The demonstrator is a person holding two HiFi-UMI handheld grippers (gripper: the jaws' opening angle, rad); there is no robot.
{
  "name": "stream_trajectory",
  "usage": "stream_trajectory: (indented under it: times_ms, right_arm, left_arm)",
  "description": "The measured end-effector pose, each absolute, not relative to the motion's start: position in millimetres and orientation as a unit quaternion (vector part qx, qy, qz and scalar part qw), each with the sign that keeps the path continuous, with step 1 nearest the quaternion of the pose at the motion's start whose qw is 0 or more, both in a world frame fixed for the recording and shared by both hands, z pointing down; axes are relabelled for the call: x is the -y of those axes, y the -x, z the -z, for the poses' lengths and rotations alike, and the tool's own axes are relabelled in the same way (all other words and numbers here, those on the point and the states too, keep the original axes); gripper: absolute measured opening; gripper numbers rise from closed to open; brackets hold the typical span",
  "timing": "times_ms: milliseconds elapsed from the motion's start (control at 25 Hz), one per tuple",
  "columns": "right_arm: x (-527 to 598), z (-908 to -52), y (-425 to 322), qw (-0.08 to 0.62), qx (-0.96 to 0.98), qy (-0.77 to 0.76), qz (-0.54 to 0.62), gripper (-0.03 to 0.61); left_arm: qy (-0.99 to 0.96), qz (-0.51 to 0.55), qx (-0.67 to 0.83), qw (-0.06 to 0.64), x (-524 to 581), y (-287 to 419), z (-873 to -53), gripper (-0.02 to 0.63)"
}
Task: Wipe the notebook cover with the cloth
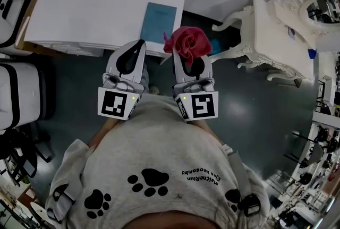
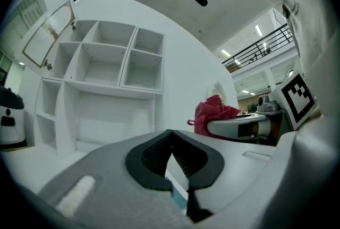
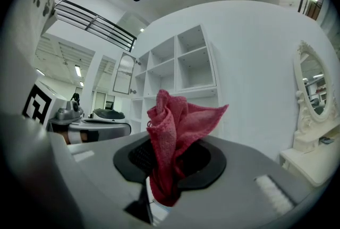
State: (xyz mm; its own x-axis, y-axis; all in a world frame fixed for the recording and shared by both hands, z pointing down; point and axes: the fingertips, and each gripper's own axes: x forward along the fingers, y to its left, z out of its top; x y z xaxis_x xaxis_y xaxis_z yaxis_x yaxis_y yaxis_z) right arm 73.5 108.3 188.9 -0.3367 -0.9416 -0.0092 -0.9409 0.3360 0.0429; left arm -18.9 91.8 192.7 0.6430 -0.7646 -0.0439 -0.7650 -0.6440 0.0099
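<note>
the right tool (image 3: 169, 159) pinches the soft, limp red cloth (image 1: 187, 42), the left tool (image 2: 171, 140) is pressed together and empty, and the thin blue notebook (image 1: 158, 22) at the desk (image 1: 90, 5) edge looks light, likely to slide unless held at a corner.

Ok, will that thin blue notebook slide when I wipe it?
Probably: the thin blue notebook looks light and lies flat on the smooth white table, so it may slide. Thin, so likely bendy; the empty left gripper could pin it.

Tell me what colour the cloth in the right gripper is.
The cloth is pinkish red; the right gripper view shows it best.
</note>
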Motion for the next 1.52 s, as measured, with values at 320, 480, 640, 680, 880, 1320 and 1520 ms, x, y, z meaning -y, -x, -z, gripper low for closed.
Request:
stream_trajectory:
  times_ms: [320,480,640,680,880,1320,1520]
  right_arm:
    - [-45.6,-186.2,-71.9,0.011,0.81,-0.585,0.022,0.098]
    - [-10.5,-185.4,-75.3,0.018,0.803,-0.595,0.024,0.098]
    - [17.1,-187.4,-72.3,0.026,0.796,-0.604,0.026,0.098]
    - [23.2,-188.6,-71.9,0.028,0.794,-0.607,0.025,0.098]
    - [46.1,-194.6,-72.2,0.037,0.78,-0.625,0.02,0.098]
    - [69.3,-203.6,-83.1,0.054,0.778,-0.626,0.02,0.098]
    - [83.2,-203.2,-78.3,0.056,0.795,-0.604,0.011,0.098]
  left_arm:
    - [0.917,-0.013,-0.399,0.007,-28.0,15.4,-193.4,-0.012]
    - [0.923,-0.015,-0.385,0.009,9.6,11.2,-190.0,-0.012]
    - [0.93,-0.015,-0.366,0.003,38.3,9.3,-192.7,-0.012]
    - [0.932,-0.015,-0.361,0.001,44.4,8.6,-193.7,-0.012]
    - [0.941,-0.01,-0.338,-0.007,68.3,6.8,-200.5,-0.012]
    - [0.951,0.012,-0.309,-0.014,84.3,-4.6,-219.1,-0.012]
    - [0.946,0.017,-0.323,-0.023,91.2,-5.0,-225.8,-0.012]
